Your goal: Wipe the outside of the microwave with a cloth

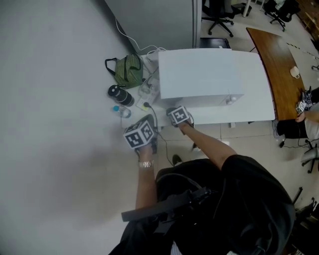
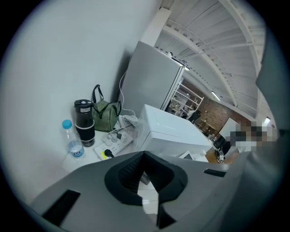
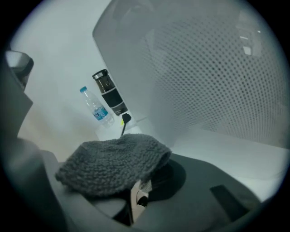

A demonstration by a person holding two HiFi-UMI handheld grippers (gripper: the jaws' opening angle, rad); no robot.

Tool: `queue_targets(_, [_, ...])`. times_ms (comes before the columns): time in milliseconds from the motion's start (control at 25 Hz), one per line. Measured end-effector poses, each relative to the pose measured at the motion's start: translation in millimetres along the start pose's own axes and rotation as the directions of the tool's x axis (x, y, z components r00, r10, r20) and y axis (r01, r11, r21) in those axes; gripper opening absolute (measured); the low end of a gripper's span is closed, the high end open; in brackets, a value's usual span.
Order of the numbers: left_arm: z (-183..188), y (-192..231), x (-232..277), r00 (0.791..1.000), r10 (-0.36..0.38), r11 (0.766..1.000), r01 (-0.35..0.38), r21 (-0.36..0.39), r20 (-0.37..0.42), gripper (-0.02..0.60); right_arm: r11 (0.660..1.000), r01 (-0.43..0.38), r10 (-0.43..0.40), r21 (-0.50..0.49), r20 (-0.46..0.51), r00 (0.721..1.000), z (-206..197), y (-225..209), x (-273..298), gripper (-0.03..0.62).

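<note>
The white microwave [image 1: 204,74] stands on a white table [image 1: 249,115], its top closest to me in the head view. My right gripper [image 1: 178,116] is at its lower left front corner, shut on a grey fuzzy cloth [image 3: 113,165] that drapes over the jaws and hides the fingertips. In the right gripper view the microwave's dotted door mesh [image 3: 213,68] fills the upper right, very close to the cloth. My left gripper [image 1: 140,133] hangs left of and below the right one, off the microwave [image 2: 167,129]; its jaws meet with nothing between them.
Left of the microwave sit a green striped bag [image 1: 127,71], a black flask [image 1: 121,95], a small water bottle [image 1: 121,110] and a white power strip [image 2: 113,146] with cables. A grey cabinet [image 2: 149,84] stands behind. A wooden table [image 1: 279,64] and office chairs [image 1: 219,12] lie to the right.
</note>
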State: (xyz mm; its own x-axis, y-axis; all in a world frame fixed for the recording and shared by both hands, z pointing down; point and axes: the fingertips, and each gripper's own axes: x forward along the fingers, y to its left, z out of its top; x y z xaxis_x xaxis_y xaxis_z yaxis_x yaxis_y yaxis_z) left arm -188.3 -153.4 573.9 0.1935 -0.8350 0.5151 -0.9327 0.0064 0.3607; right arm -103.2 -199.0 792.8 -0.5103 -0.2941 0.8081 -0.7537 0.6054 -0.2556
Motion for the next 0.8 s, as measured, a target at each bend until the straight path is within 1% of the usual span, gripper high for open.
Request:
queue_targets(80, [-0.2, 8.4, -3.4, 1.0, 0.021, 1.0, -0.021, -0.011, 0.0, -0.003, 0.996, 0.09, -0.089, -0.026, 0.028, 0.996, 2.5, -36.9, -4.4, 0.015])
queue_targets(120, [-0.9, 9.9, -3.0, 1.0, 0.023, 1.0, -0.023, -0.014, -0.002, -0.003, 0.991, 0.131, -0.13, -0.019, 0.039, 0.991, 0.8, -58.0, -9.9, 0.014])
queue_targets(200, [-1.7, 6.3, 0.3, 1.0, 0.013, 1.0, -0.013, -0.013, -0.007, -0.003, 0.978, 0.206, -0.207, 0.015, 0.028, 0.978, -12.6, -100.8, -26.7, 0.014])
queue_targets(280, [-0.8, -5.1, 7.1, 1.0, -0.009, 1.0, 0.009, 0.01, -0.011, -0.003, 0.956, 0.288, -0.289, 0.05, 0.009, 0.957, -30.1, -144.9, -49.9, 0.014])
queue_targets(360, [0.6, -23.2, 16.0, 0.998, -0.055, 0.998, 0.055, 0.034, -0.015, -0.003, 0.925, 0.365, -0.367, 0.104, 0.002, 0.93, -47.6, -188.2, -77.2, 0.014])
queue_targets(480, [-0.7, -52.2, 24.5, 0.992, -0.119, 0.99, 0.121, 0.073, -0.035, -0.003, 0.859, 0.473, -0.482, 0.196, -0.003, 0.876, -73.5, -246.7, -126.4, 0.014])
queue_targets(520, [-2.4, -60.9, 26.1, 0.99, -0.135, 0.986, 0.139, 0.093, -0.043, -0.003, 0.839, 0.492, -0.506, 0.233, 0.002, 0.862, -81.8, -262.2, -141.9, 0.014])
queue_targets(560, [-4.2, -69.2, 27.1, 0.987, -0.152, 0.981, 0.157, 0.112, -0.049, -0.003, 0.825, 0.492, -0.511, 0.278, -0.004, 0.86, -93.2, -272.7, -153.5, 0.014])
queue_targets(640, [-8.1, -82.7, 27.4, 0.981, -0.184, 0.971, 0.191, 0.146, -0.061, -0.003, 0.807, 0.462, -0.487, 0.367, -0.028, 0.873, -116.7, -278.0, -169.5, 0.014])
queue_targets(680, [-10.5, -87.4, 26.9, 0.978, -0.198, 0.965, 0.207, 0.158, -0.069, -0.003, 0.801, 0.451, -0.482, 0.394, -0.023, 0.876, -122.2, -275.2, -178.1, 0.014])
queue_targets(760, [-16.6, -93.5, 24.8, 0.971, -0.221, 0.957, 0.233, 0.174, -0.086, -0.003, 0.798, 0.41, -0.468, 0.442, 0.024, 0.884, -122.1, -257.1, -194.2, 0.014])
queue_targets(800, [-19.8, -95.4, 23.6, 0.969, -0.228, 0.953, 0.242, 0.182, -0.094, -0.003, 0.8, 0.37, -0.448, 0.473, 0.059, 0.892, -117.9, -240.5, -200.7, 0.014])
